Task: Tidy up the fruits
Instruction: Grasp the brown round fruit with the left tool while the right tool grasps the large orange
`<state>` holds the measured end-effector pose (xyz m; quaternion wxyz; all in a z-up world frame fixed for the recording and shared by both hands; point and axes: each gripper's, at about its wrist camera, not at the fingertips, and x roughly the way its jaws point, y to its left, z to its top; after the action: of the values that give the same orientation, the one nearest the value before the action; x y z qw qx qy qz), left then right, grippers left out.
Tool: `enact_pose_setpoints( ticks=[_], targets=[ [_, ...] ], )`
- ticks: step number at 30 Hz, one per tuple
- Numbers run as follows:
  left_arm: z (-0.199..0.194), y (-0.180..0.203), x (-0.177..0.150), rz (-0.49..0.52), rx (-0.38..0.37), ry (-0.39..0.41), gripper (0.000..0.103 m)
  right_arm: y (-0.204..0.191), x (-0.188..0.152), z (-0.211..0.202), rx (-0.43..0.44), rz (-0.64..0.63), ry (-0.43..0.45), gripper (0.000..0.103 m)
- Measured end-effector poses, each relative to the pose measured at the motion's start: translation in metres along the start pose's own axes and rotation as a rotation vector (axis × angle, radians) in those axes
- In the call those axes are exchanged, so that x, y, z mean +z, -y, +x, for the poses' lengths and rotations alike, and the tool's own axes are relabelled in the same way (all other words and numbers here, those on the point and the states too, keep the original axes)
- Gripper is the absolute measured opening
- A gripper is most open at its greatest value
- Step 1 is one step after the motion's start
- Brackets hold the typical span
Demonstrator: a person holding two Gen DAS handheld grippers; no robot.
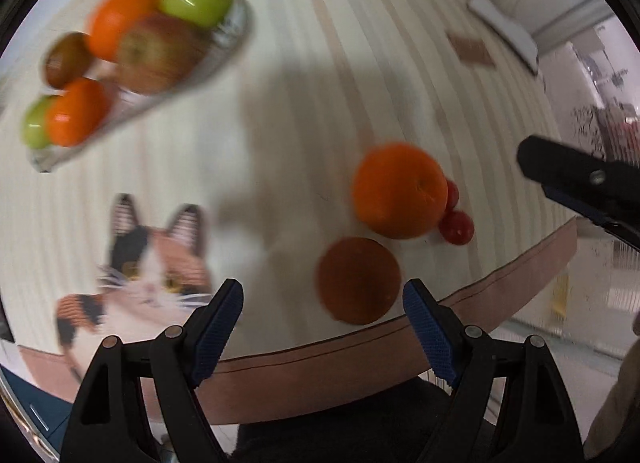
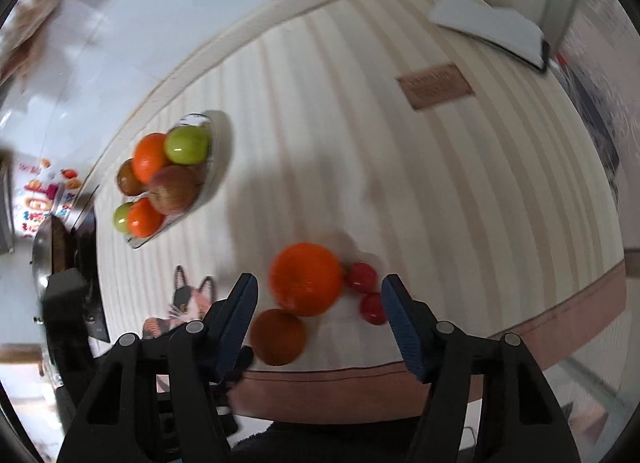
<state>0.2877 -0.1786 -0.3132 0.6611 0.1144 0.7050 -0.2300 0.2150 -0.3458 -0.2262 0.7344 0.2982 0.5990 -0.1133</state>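
A large orange (image 1: 400, 191) (image 2: 306, 284) lies on the striped tablecloth near its front edge. A brown round fruit (image 1: 358, 281) (image 2: 278, 337) lies just in front of it. Two small red tomatoes (image 1: 456, 225) (image 2: 366, 293) lie to its right. A glass tray (image 1: 232, 29) (image 2: 212, 167) at the far left holds oranges, green apples, a red apple and a kiwi. My left gripper (image 1: 322, 327) is open and empty, just short of the brown fruit. My right gripper (image 2: 320, 319) is open and empty above the loose fruits; it also shows in the left wrist view (image 1: 576, 183).
A cat picture (image 1: 152, 275) (image 2: 188, 303) is on the cloth at the front left. A brown label (image 1: 470, 49) (image 2: 436, 85) and a white folded item (image 1: 504, 29) (image 2: 488, 29) lie at the far right. The table's front edge (image 1: 360, 355) (image 2: 360, 387) is close.
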Motion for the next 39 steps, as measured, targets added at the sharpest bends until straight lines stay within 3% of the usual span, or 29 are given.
enact_pose_setpoints(
  ticks=[5, 7, 9, 12, 20, 23, 30, 39],
  targets=[
    [0.028, 0.016, 0.007, 0.032, -0.033, -0.045, 0.079, 0.010, -0.001, 0.010, -0.009, 0.029, -0.012, 0.068],
    [0.031, 0.016, 0.007, 0.017, -0.021, -0.032, 0.051, 0.010, 0.001, 0.014, -0.014, 0.028, -0.015, 0.068],
    [0.029, 0.009, 0.005, -0.010, -0.032, -0.024, 0.051, 0.007, 0.002, 0.020, -0.018, 0.023, -0.024, 0.068],
    [0.016, -0.006, 0.001, -0.022, 0.013, 0.012, 0.051, -0.003, 0.004, 0.027, -0.015, -0.003, -0.039, 0.068],
    [-0.015, -0.081, -0.008, -0.123, 0.096, 0.048, 0.051, -0.039, 0.007, 0.066, -0.051, -0.096, -0.110, 0.068],
    [-0.013, -0.104, -0.009, -0.174, 0.075, 0.029, 0.051, -0.048, 0.005, 0.086, -0.082, -0.116, -0.158, 0.068],
    [-0.001, -0.133, -0.014, -0.256, 0.001, -0.003, 0.053, -0.071, 0.001, 0.098, -0.180, -0.204, -0.143, 0.071],
    [0.002, -0.142, -0.011, -0.248, 0.010, -0.006, 0.051, -0.087, -0.006, 0.107, -0.238, -0.282, -0.130, 0.071]
  ],
)
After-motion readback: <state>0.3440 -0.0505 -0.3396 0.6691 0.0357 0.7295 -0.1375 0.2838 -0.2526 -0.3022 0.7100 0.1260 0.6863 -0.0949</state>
